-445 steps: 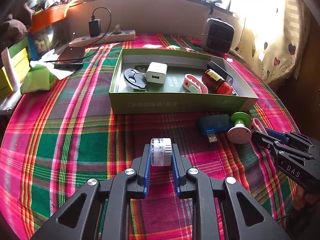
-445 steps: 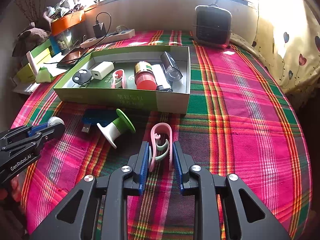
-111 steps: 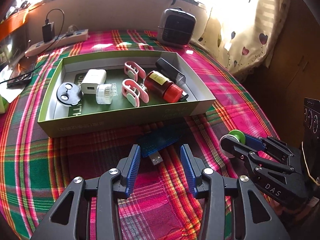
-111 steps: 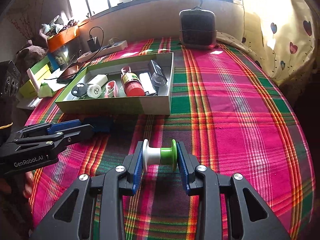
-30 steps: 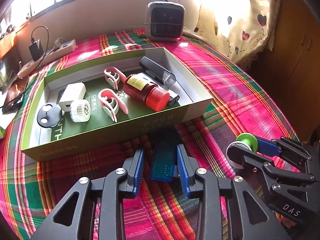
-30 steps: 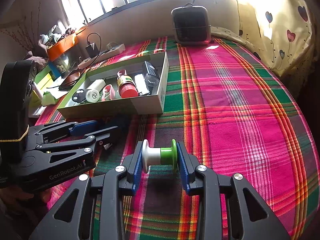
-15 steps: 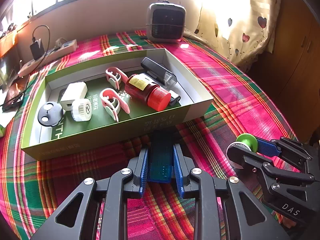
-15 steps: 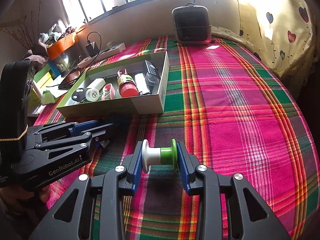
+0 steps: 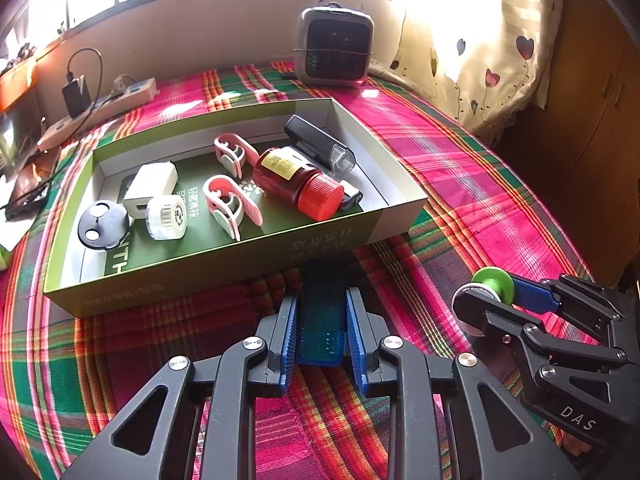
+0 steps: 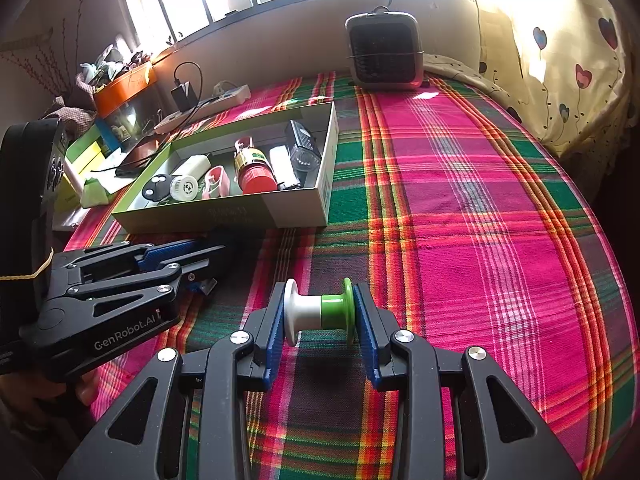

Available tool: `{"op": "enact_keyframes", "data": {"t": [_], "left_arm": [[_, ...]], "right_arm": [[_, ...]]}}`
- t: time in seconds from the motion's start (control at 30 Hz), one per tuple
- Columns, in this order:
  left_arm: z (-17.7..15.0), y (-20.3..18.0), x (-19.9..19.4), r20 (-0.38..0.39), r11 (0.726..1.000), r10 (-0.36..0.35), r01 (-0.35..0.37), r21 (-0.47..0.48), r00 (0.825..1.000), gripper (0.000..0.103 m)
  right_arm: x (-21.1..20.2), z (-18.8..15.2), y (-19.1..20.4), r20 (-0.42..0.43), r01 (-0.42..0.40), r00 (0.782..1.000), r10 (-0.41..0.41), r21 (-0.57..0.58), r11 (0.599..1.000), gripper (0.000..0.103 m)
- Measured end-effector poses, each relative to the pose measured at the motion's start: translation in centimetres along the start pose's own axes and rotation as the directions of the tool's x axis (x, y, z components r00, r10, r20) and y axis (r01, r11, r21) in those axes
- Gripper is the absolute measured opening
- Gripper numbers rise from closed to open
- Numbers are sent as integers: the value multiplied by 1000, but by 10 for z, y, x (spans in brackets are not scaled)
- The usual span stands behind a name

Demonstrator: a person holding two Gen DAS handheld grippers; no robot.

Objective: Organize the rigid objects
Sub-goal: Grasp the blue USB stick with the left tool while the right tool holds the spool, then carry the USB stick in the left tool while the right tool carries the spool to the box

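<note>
- Holding two loose things at once, you have both grippers loaded: your left gripper (image 9: pixel 321 322) has its blue pads pressed against the sides of a blue card reader (image 9: pixel 322 312), and your right gripper (image 10: pixel 319 318) is clamped end to end on a white and green spool (image 10: pixel 319 309).
- The card reader sits just outside the near wall of the green box (image 9: pixel 224 270), its far end almost touching that wall; whether it is lifted off the cloth cannot be told.
- The spool is off to the right of the box's near right corner, above the plaid tablecloth (image 10: pixel 480 220).
- Already lying in the box: a black key fob (image 9: pixel 103 225) and a white charger (image 9: pixel 151 182) toward the left end, a white cap (image 9: pixel 166 217) beside them, two pink clips (image 9: pixel 228 206) in the middle, a red bottle (image 9: pixel 298 184) on its side, and a black lamp (image 9: pixel 320 146) toward the right end.
- By the look of it, most of the sorting is done; no other loose item shows on the cloth around the box.
- What is left for you, judging from this: carry the card reader over the near wall, then the spool, and set each on a bare patch of the box floor. The free space seems to be along the near wall and the right end.
</note>
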State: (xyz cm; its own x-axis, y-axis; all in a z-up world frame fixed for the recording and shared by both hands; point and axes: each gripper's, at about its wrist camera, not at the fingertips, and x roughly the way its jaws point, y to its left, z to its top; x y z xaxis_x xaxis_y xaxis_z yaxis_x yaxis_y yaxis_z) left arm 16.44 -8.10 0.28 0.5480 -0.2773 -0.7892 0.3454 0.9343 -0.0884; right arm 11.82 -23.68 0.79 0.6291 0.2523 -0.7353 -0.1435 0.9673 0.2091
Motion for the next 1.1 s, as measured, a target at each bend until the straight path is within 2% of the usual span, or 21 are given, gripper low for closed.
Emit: {"op": "enact_keyframes", "data": {"t": [0.5,1.1], "left_arm": [[-1,5,-11,27,1000,-16,16,-23,1000,21],[-1,14,-42,92,999,-11,15,-44,996,21]], "right_arm": [[-2,0,7,0,5,1000,-5,-28,1000,34],[-18,9,22,47,10,999,-6,-67,998,34]]}}
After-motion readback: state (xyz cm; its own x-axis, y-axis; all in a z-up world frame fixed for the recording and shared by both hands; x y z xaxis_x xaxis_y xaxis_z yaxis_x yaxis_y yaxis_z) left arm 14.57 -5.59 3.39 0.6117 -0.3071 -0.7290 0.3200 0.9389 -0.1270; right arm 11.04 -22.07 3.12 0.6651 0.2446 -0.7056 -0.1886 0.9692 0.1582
